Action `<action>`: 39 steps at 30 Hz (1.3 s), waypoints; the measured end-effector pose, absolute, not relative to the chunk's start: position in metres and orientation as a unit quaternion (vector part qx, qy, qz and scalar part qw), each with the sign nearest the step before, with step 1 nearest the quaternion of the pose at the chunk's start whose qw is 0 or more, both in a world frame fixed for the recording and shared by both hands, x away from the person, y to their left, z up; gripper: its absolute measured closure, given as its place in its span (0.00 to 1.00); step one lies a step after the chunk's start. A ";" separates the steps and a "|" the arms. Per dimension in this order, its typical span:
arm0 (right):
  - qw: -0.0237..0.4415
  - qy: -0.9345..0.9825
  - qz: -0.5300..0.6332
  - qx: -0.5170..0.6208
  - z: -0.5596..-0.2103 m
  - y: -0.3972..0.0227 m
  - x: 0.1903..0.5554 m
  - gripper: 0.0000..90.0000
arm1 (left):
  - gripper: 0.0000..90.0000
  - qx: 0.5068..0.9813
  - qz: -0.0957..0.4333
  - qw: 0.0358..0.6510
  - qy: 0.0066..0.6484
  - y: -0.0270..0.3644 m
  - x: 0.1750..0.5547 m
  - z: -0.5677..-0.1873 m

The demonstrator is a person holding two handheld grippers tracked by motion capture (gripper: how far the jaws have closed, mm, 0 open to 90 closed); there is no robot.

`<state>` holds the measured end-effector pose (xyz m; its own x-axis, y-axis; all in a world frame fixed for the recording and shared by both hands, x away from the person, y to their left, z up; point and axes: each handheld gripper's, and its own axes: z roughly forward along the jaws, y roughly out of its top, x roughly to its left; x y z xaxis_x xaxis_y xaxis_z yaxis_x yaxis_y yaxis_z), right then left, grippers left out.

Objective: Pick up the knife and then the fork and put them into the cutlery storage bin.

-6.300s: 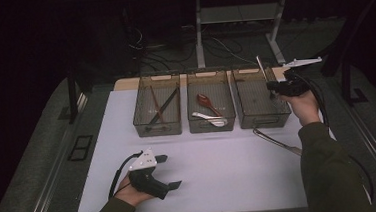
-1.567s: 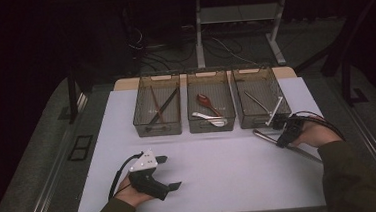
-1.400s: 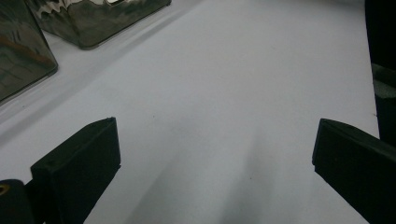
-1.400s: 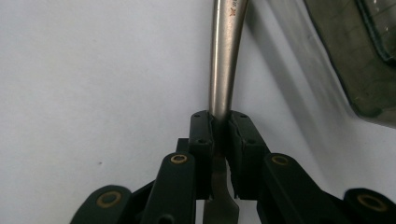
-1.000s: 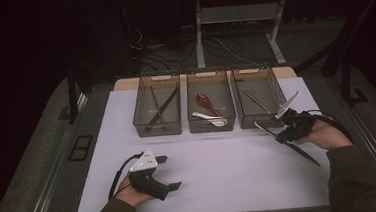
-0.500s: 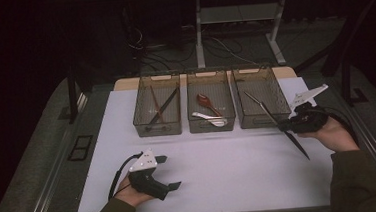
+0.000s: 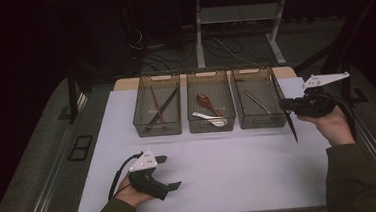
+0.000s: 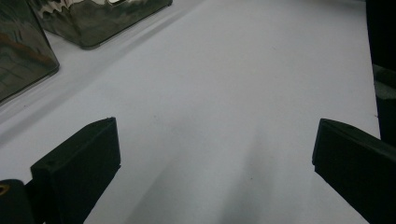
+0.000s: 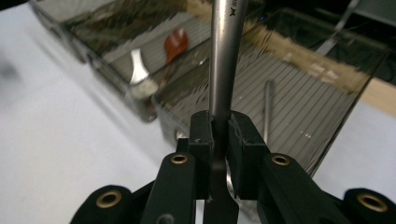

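Note:
My right gripper (image 7: 287, 105) is shut on a long metal utensil (image 7: 292, 128), held above the table beside the right tray (image 7: 260, 123). The utensil is tilted, its upper end over the tray and its dark lower end hanging toward the mat. In the right gripper view the pads (image 9: 201, 135) of the right gripper (image 9: 220, 135) clamp its silver shaft (image 9: 224, 60). My left gripper (image 7: 169, 172) rests on the white mat (image 7: 241, 172) at the front left, open with nothing between its jaws. In the left gripper view, bare mat lies between the wide-apart jaws of the left gripper (image 8: 215, 172).
Three smoky clear trays stand in a row at the back. The left tray (image 7: 142, 124) holds chopsticks (image 7: 161, 108), the middle tray (image 7: 193, 126) a red spoon (image 7: 207, 102) and a white spoon (image 7: 210, 118). The right tray holds another metal utensil (image 7: 256, 101). Table edges drop off on both sides.
My right hand has lifted the metal utensil off the mat and carried it up and to the right, beside the right tray. The left hand has stayed put.

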<state>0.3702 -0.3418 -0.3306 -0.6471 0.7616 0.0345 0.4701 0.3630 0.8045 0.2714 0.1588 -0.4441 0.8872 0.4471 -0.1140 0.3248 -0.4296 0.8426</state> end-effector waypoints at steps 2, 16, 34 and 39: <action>0.178 0.799 0.425 0.386 -0.324 -0.341 0.374 0.89 | 0.01 0.842 0.063 0.484 0.229 0.159 0.271 -0.444; 0.230 0.757 0.444 0.420 -0.289 -0.320 0.416 0.89 | 0.01 0.840 0.062 0.487 0.229 0.159 0.270 -0.444; 0.213 0.756 0.392 0.479 -0.329 -0.291 0.464 0.89 | 0.01 0.838 0.060 0.493 0.227 0.160 0.269 -0.442; 0.207 0.767 0.371 0.481 -0.341 -0.285 0.470 0.89 | 0.01 0.836 0.058 0.496 0.229 0.160 0.268 -0.442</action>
